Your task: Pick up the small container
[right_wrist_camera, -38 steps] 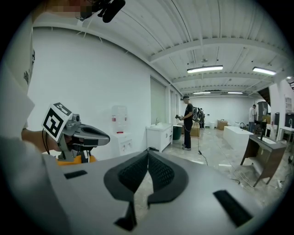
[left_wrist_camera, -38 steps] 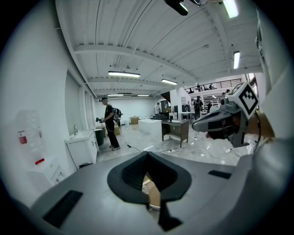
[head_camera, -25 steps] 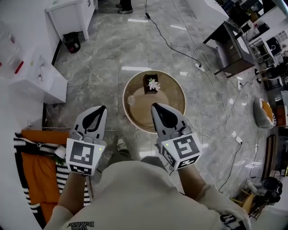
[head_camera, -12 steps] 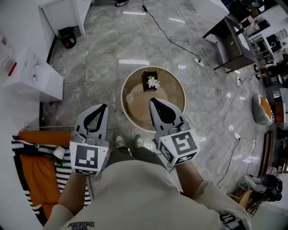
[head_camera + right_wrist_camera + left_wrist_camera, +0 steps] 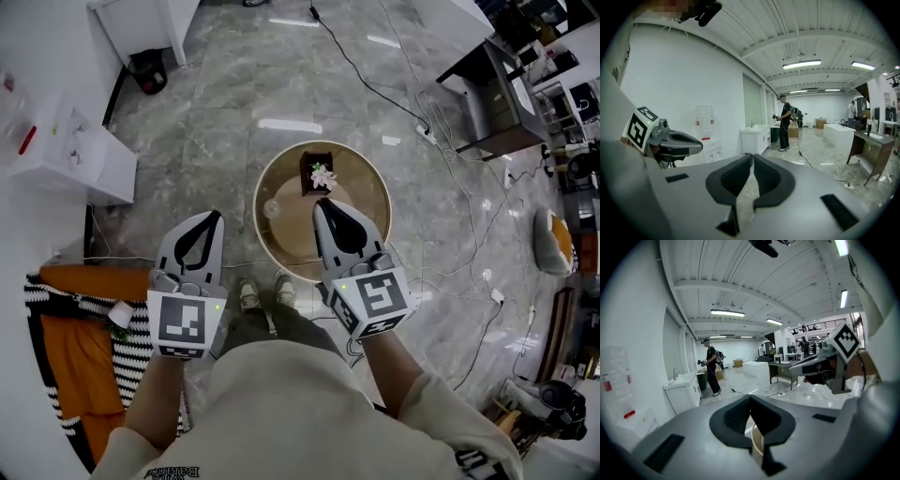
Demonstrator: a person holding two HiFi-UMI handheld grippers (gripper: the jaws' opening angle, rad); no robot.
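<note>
While the left tool (image 5: 217, 215) and right tool (image 5: 319, 202) are closed and empty, the clear container (image 5: 272, 208) near the bench's (image 5: 364, 199) left rim looks light, slippery, breakable; grip across its sides.

Right gripper (image 5: 751, 156) fingers pressed together, nothing between, left gripper (image 5: 675, 142) at left, person (image 5: 784, 123) beyond

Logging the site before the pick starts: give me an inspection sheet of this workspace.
Surface: round table, tan top, pale rim, on a marble floor.
Job's things: small clear container on the table's left side, untouched.
Clutter: dark pot with a white flower at the table's far side.
Grippers: left gripper and right gripper both shut, empty, clear of the container.
Cables: black cable and white cables on the floor.
Surroundings: white cabinet, orange cloth to the left.
</note>
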